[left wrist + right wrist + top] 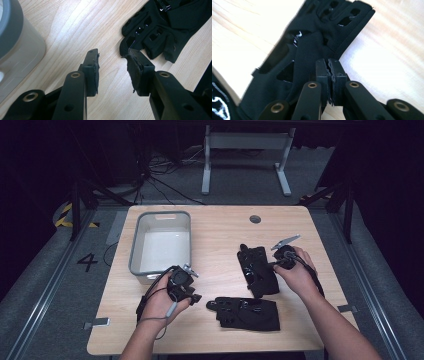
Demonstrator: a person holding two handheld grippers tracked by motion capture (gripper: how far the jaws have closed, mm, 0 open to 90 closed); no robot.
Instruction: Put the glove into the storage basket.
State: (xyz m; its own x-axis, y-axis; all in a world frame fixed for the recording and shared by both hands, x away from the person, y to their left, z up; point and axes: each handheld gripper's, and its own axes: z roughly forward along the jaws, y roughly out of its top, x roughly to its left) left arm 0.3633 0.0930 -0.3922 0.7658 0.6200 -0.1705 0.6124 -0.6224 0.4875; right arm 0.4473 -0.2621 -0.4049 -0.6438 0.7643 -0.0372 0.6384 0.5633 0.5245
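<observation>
Right tool (330, 68) pinches black glove (312, 45); pinched cloth hidden between pads.

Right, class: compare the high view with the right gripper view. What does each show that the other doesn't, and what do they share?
High view: a grey bin, the near glove, the left gripper with open jaws, and both forearms. Right gripper view: the right gripper close up, jaws pinched shut on the far glove at its edge, with the fabric bunching. Shared: the far glove and the wooden table.
</observation>
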